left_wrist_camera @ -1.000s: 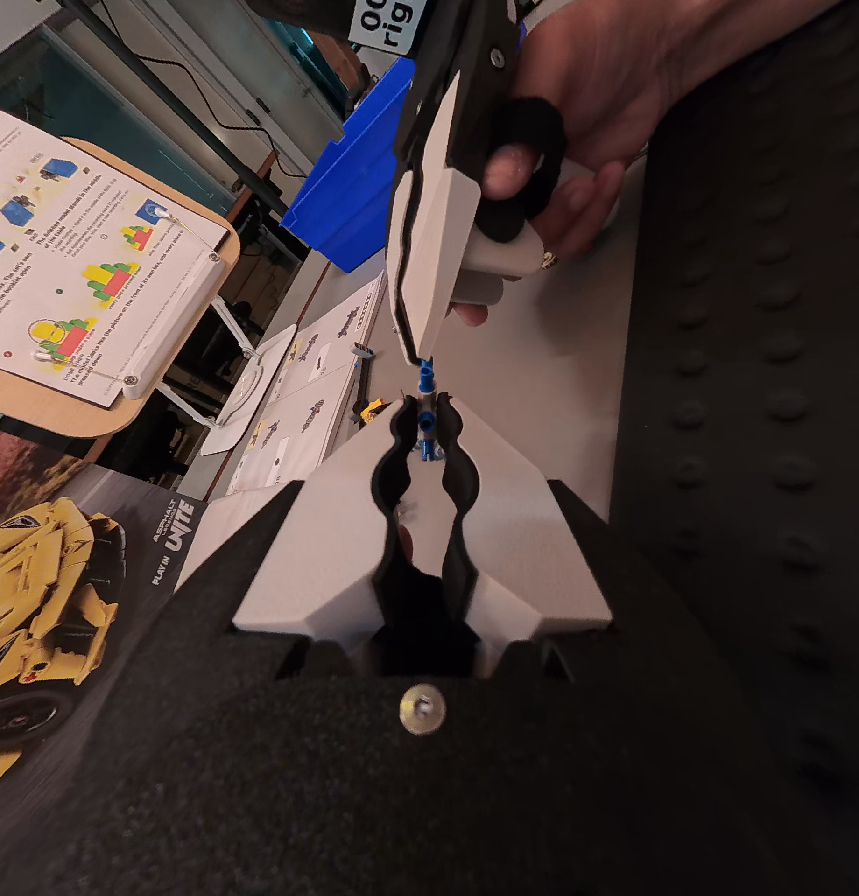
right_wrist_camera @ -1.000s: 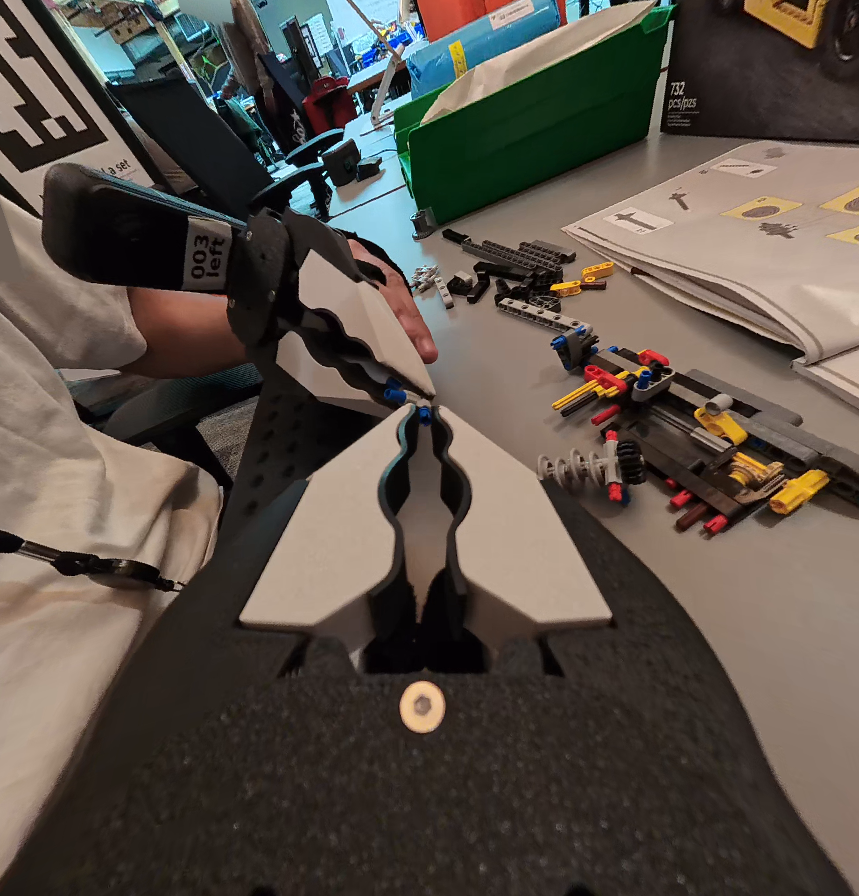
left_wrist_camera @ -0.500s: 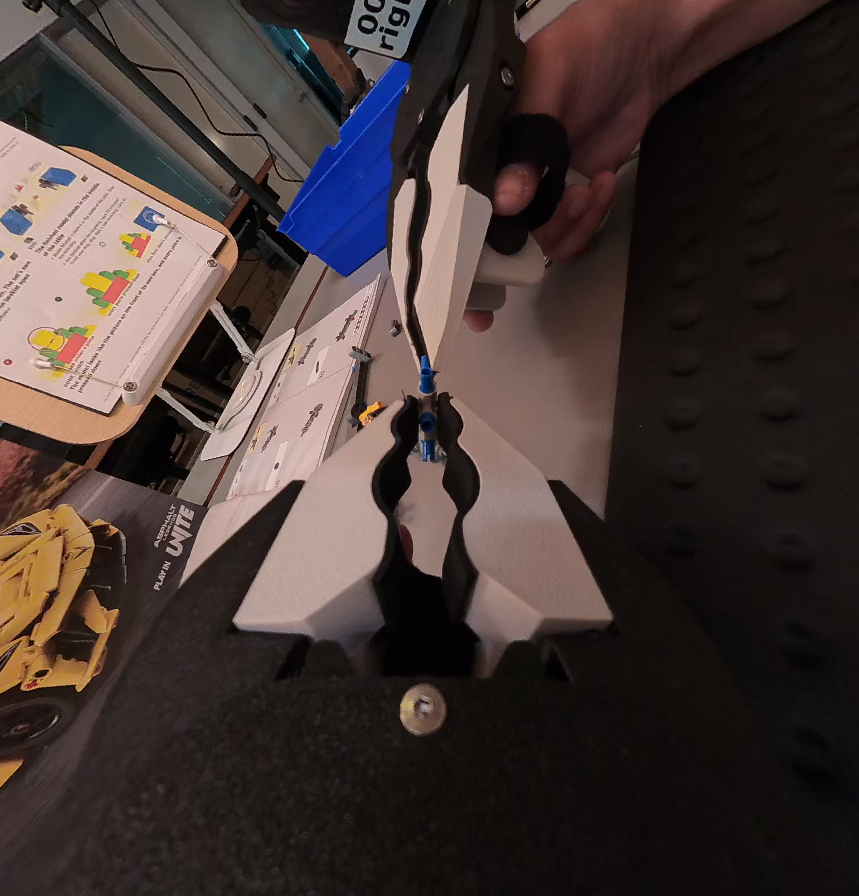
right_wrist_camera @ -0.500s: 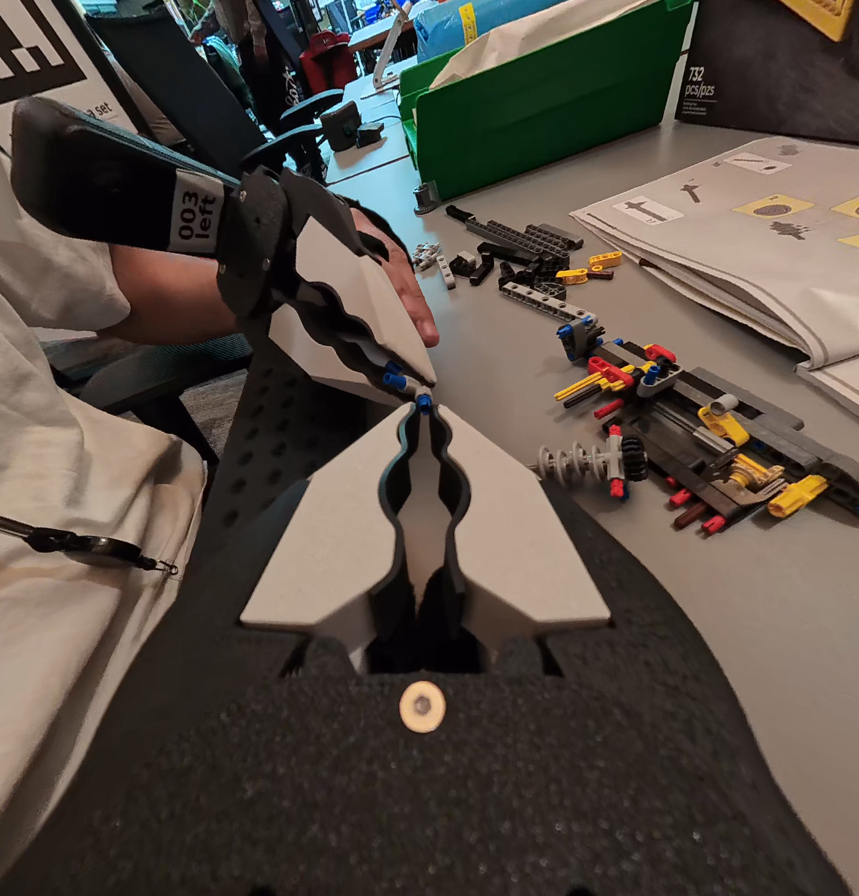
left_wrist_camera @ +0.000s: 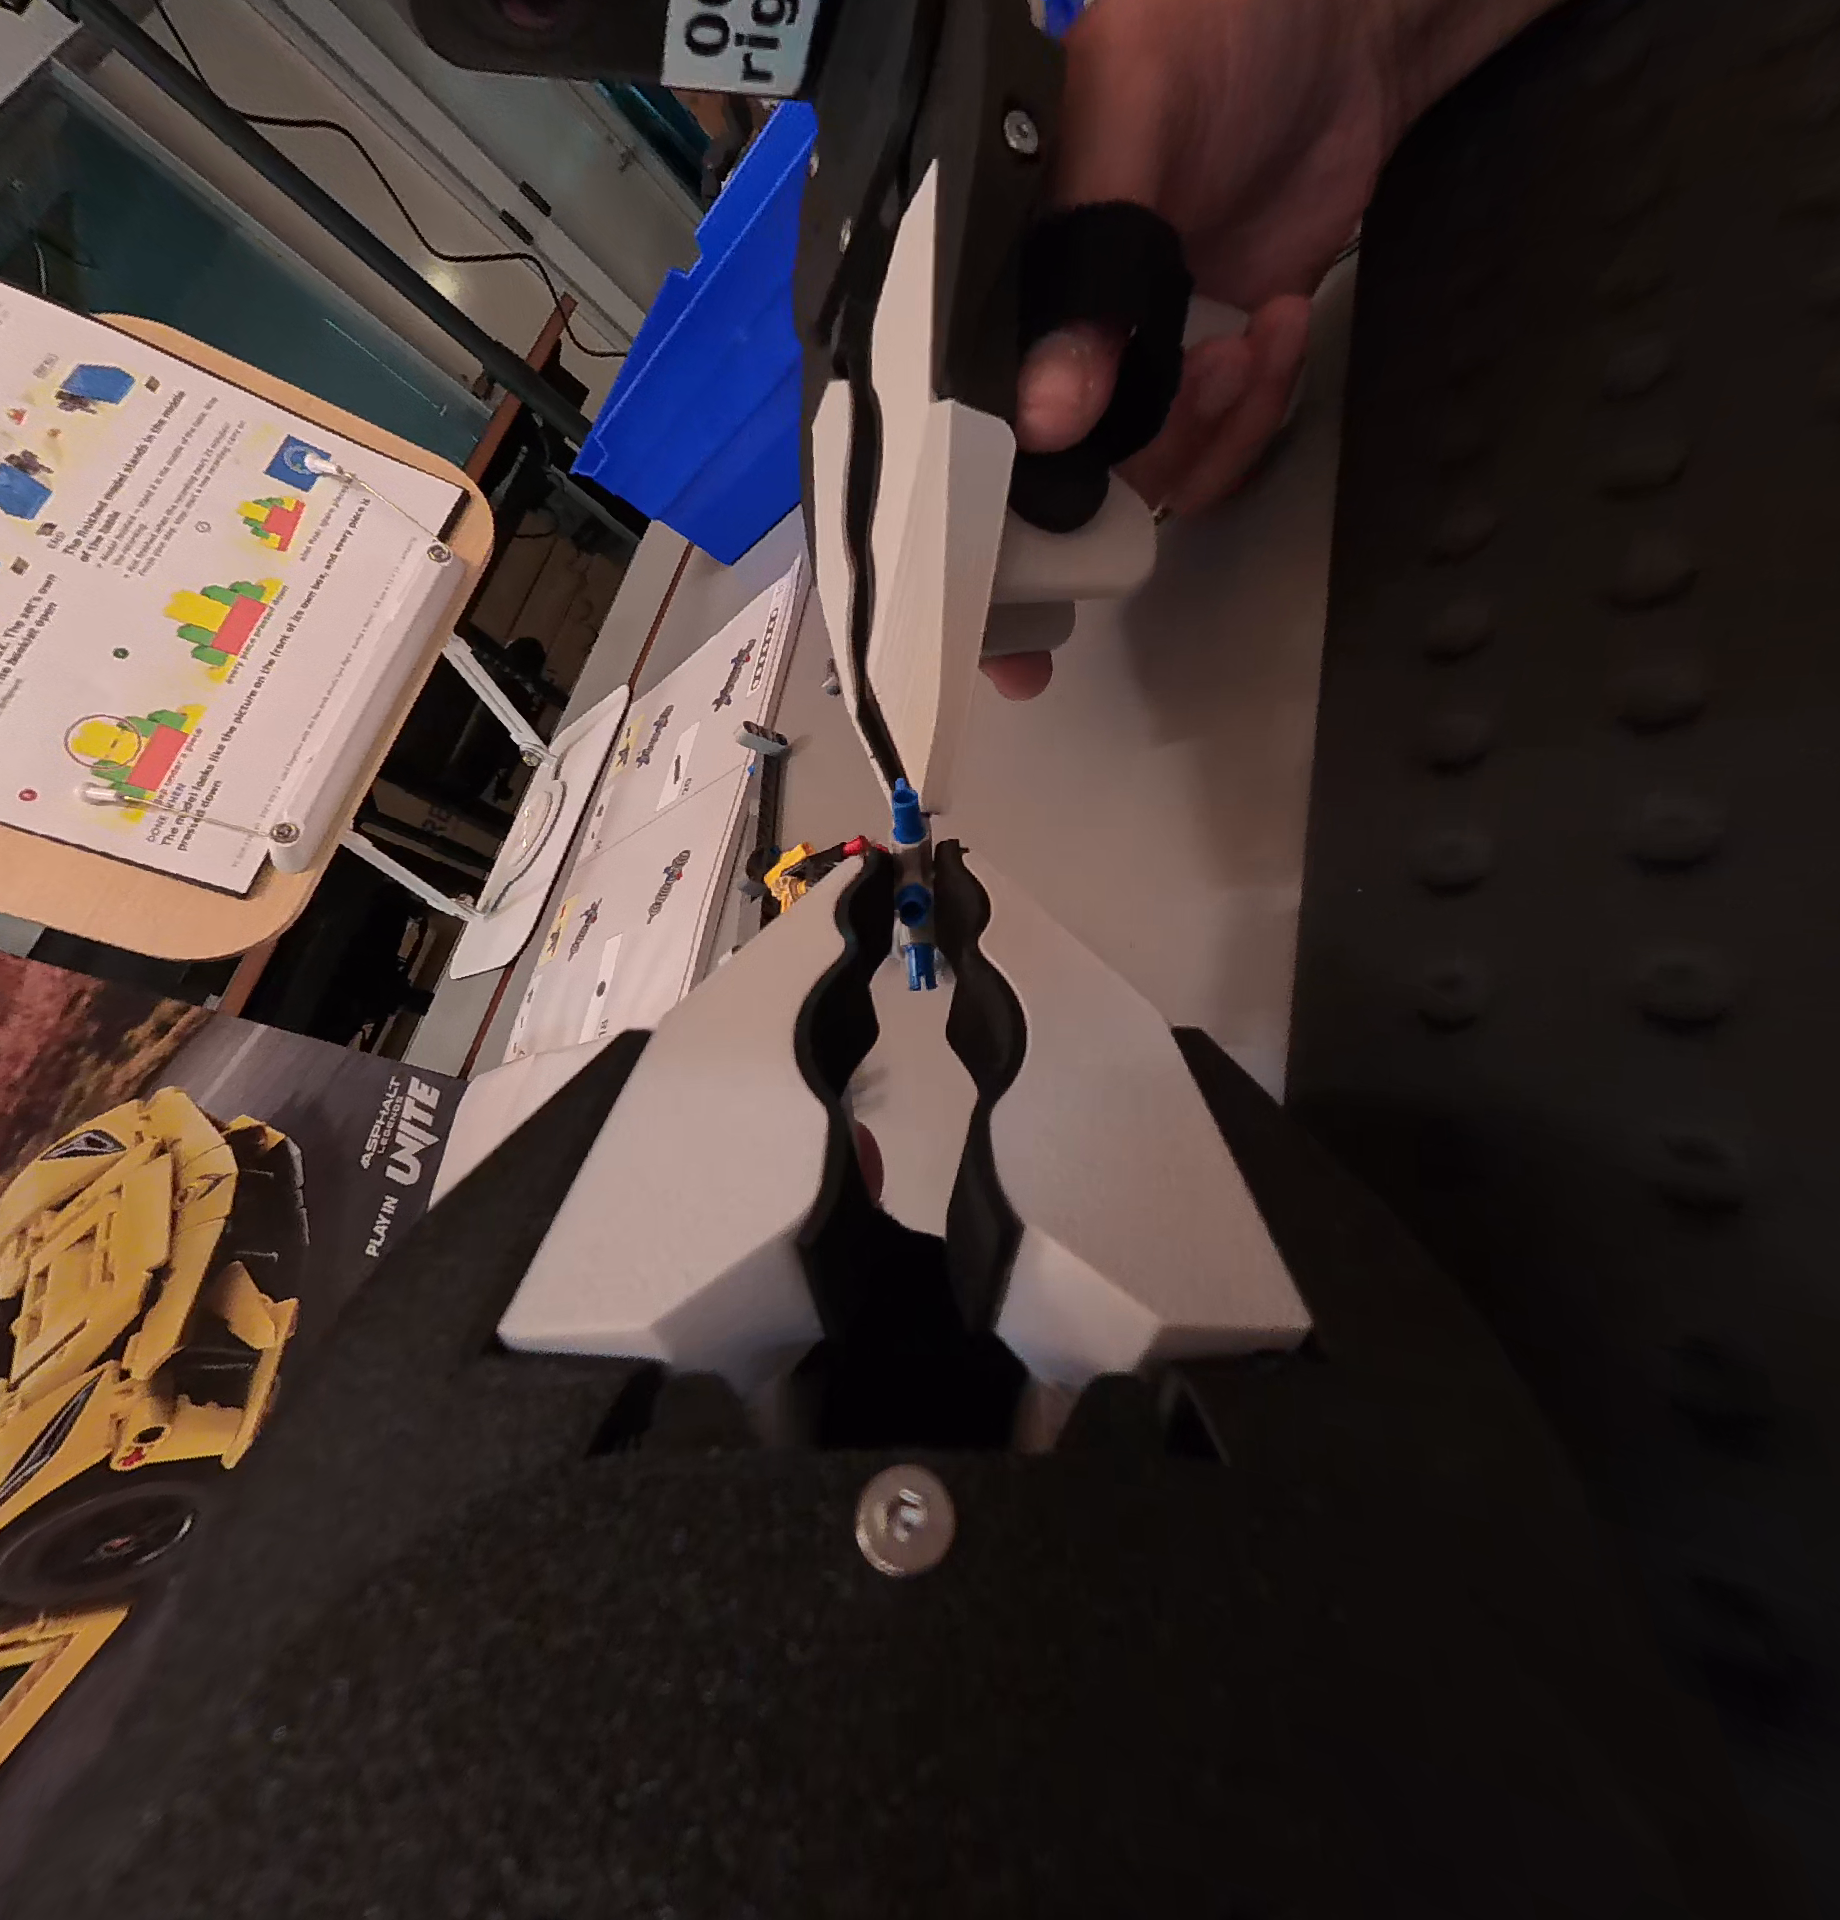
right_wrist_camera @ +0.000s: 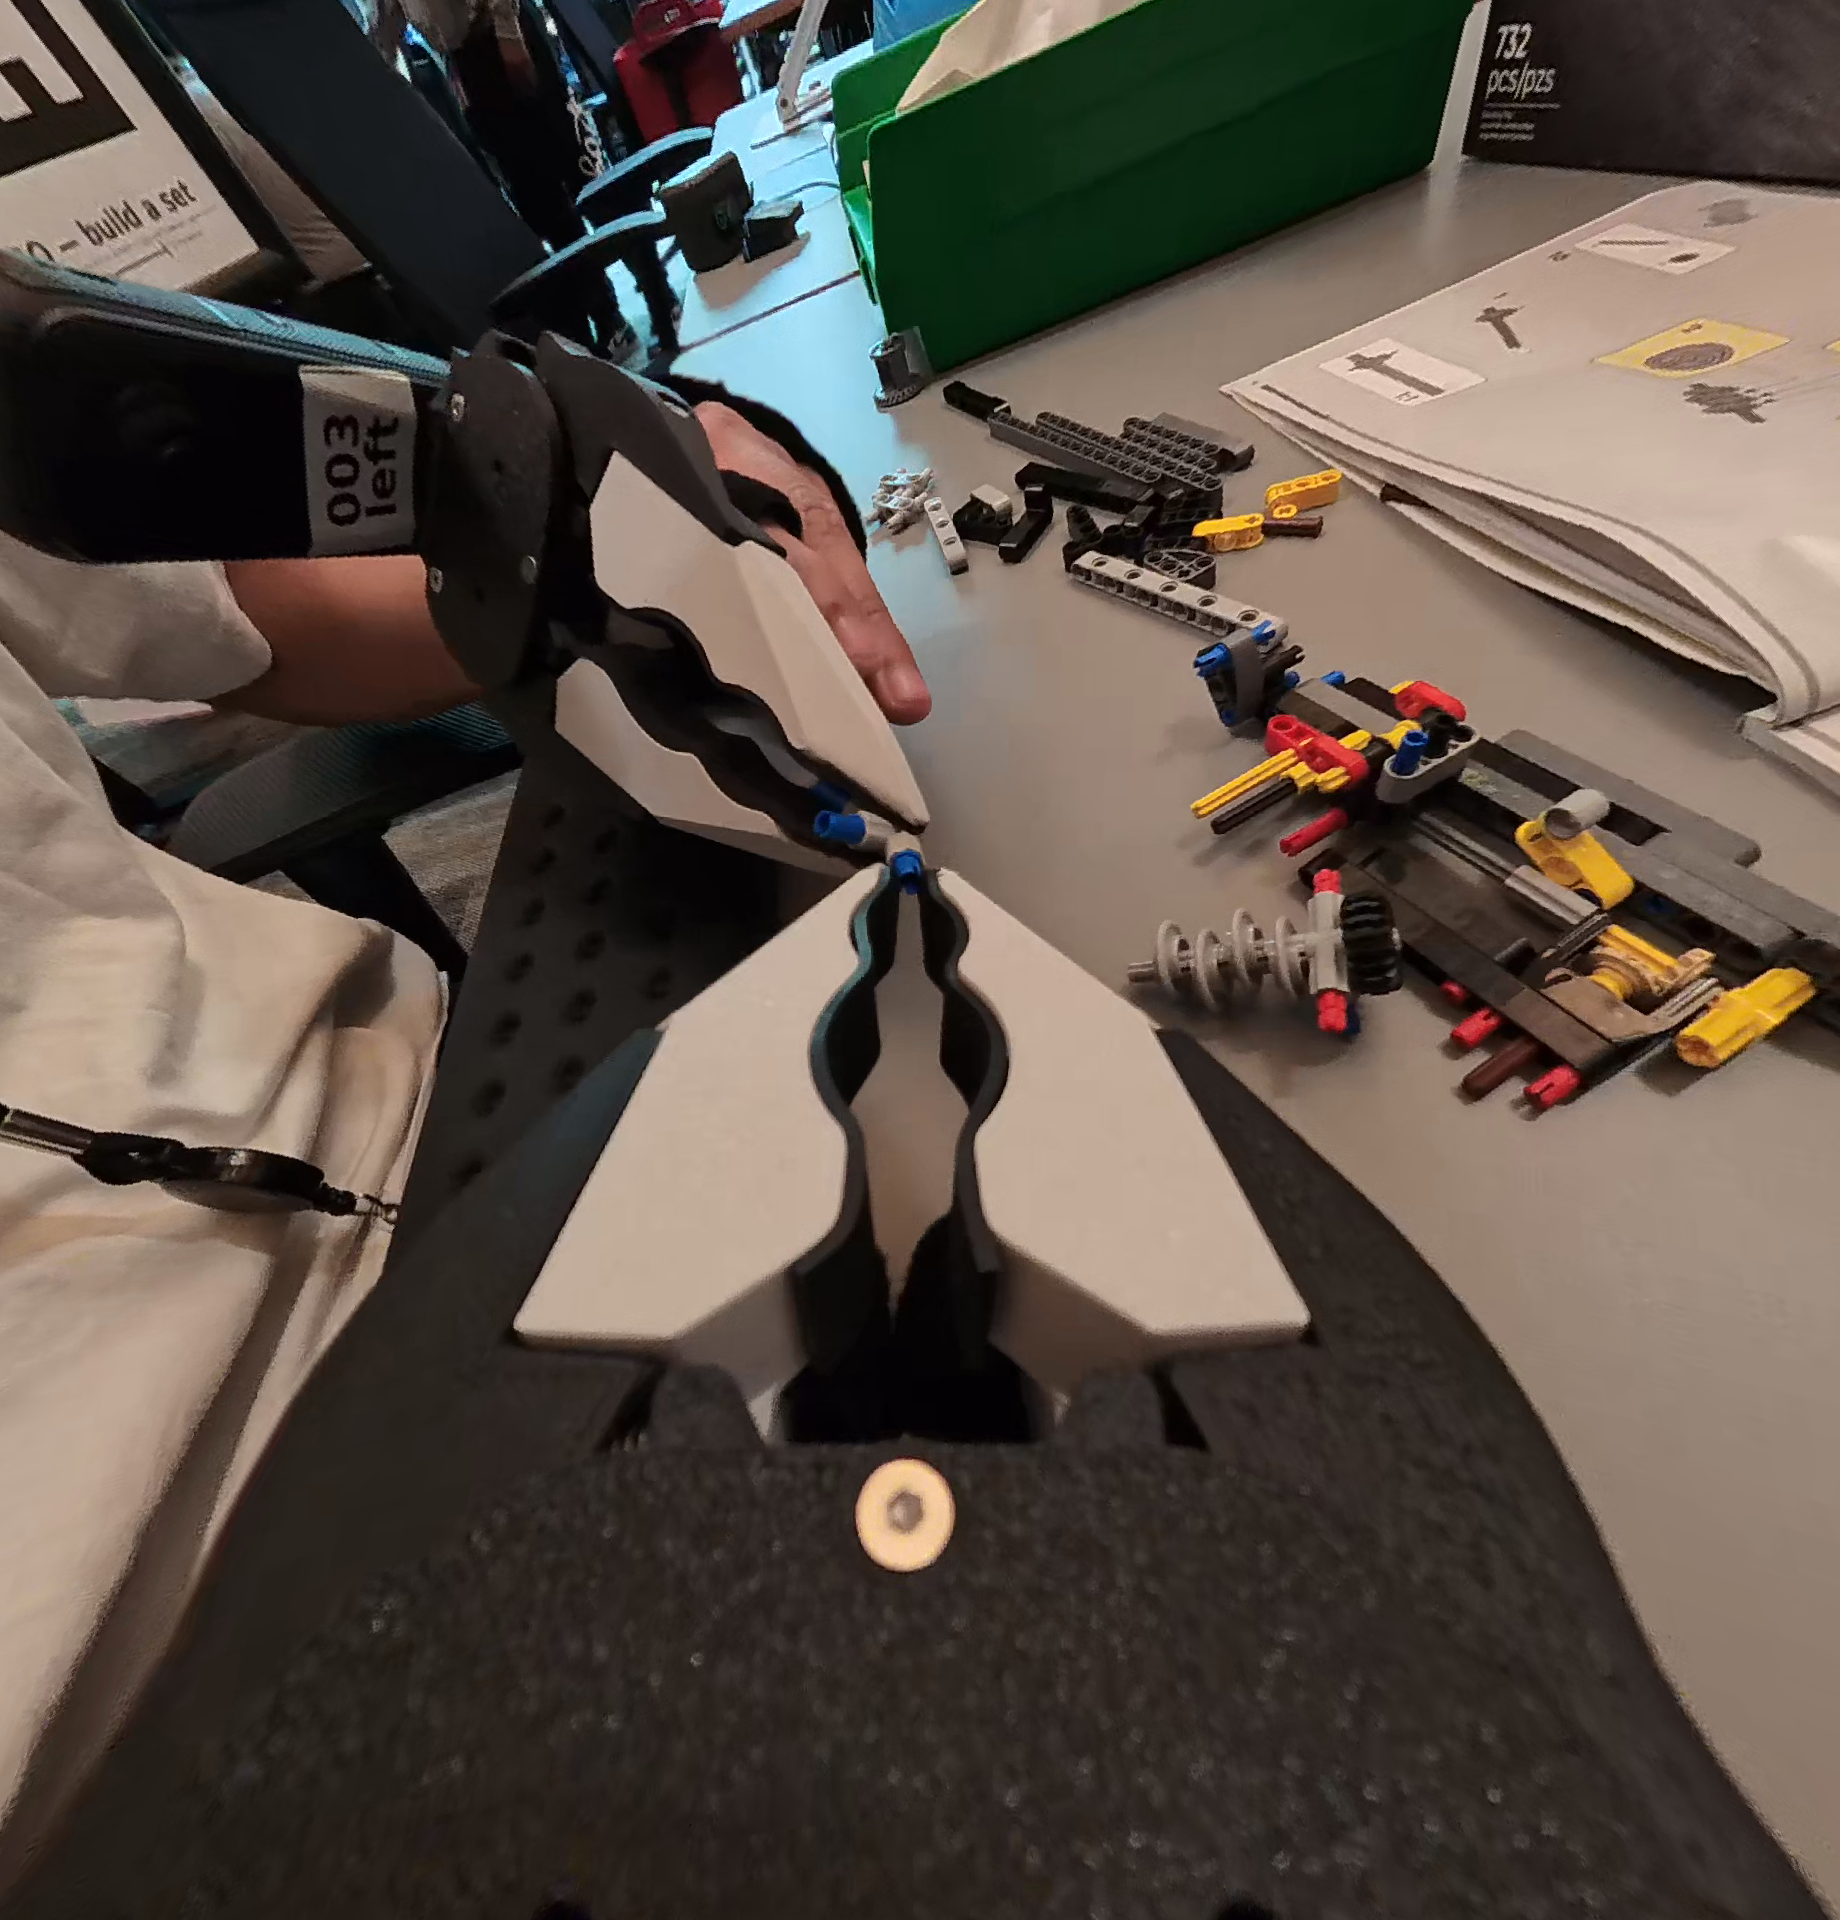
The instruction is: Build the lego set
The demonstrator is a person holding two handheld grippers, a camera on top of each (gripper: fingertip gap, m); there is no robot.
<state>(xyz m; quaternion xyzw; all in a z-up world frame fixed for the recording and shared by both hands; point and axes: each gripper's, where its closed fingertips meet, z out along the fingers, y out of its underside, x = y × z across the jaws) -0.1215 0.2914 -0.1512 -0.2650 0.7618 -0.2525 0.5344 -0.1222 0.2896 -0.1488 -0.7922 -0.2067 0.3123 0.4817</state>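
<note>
My left gripper is shut on a small grey connector with blue pins, held in the air above the table. My right gripper is shut on a blue pin at its very tips. The two grippers meet tip to tip, and the blue pin touches the top of the connector. The right gripper comes down from above in the left wrist view. The left gripper comes in from the left in the right wrist view, with its blue pins showing.
A partly built black, grey and yellow chassis lies on the grey table to the right, with a grey worm-and-gear piece beside it. Loose beams, an open booklet, a green bin and the set box lie around.
Both grippers stay tip to tip. The right gripper has shifted slightly and its blue pin sits closer against the connector in the left gripper.
</note>
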